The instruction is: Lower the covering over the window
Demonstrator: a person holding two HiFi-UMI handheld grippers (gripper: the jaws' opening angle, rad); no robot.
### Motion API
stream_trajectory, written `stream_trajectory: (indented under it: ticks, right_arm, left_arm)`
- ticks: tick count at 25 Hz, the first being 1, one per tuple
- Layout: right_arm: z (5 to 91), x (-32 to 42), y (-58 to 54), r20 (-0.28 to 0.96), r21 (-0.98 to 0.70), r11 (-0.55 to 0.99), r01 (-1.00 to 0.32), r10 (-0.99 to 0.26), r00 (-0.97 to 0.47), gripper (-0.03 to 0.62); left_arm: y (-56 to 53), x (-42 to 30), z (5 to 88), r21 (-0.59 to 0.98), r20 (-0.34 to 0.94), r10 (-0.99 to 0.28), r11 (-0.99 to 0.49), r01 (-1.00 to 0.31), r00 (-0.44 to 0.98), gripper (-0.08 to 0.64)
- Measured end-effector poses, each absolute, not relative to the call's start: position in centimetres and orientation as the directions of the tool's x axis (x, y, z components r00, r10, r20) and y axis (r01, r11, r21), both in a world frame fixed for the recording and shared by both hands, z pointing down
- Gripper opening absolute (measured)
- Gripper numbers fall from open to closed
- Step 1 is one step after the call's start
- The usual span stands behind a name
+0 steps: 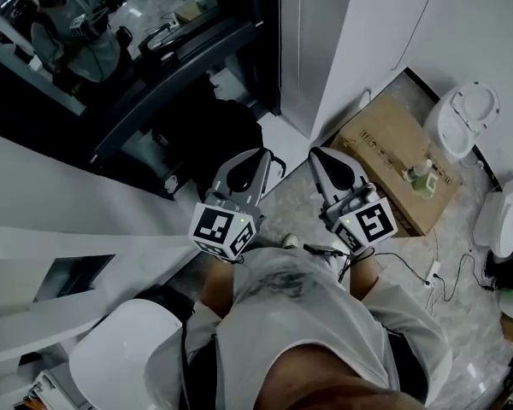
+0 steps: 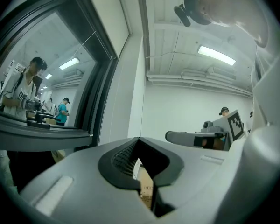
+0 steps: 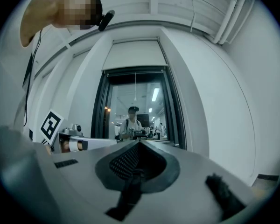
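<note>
A person stands facing a dark-framed window (image 3: 147, 111) with a handheld gripper raised in each hand. The left gripper (image 1: 265, 155) and right gripper (image 1: 320, 155) are side by side and apart at chest height, each with its jaws pressed together and nothing between them. The window glass is uncovered. A thin cord (image 3: 134, 85) hangs down its middle, and a pale panel (image 3: 133, 55) sits just above the frame; whether that is the raised covering cannot be told. Beyond the glass another person (image 3: 132, 122) stands at a bench. A cardboard box (image 1: 402, 165) lies on the floor to the right.
</note>
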State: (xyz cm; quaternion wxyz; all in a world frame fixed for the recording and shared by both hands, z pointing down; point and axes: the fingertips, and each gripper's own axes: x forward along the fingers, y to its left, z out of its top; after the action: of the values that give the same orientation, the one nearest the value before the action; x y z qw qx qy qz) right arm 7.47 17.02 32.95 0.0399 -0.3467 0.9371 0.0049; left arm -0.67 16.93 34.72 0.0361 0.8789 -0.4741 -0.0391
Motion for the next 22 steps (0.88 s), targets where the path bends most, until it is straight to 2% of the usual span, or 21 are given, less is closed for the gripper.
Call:
stream_trajectory:
  ticks: [10,22]
  right_arm:
    - [33.0,8.4,15.1,-0.089,-0.029,0.786,-0.617,-0.617,-0.782,0.017]
    - [33.1,7.6,9.5,-0.067,0.01,0.778,-0.628,-0.626,-0.777,0.017]
  left_arm:
    - [15.3,0.5,34.9,0.096,-0.013,-0.861,-0.507,-0.857,0.508,0.006]
    - [9.5,0.1,35.2,0.106,-0.034,-0.852,-0.524,-0.845,0.523,0.006]
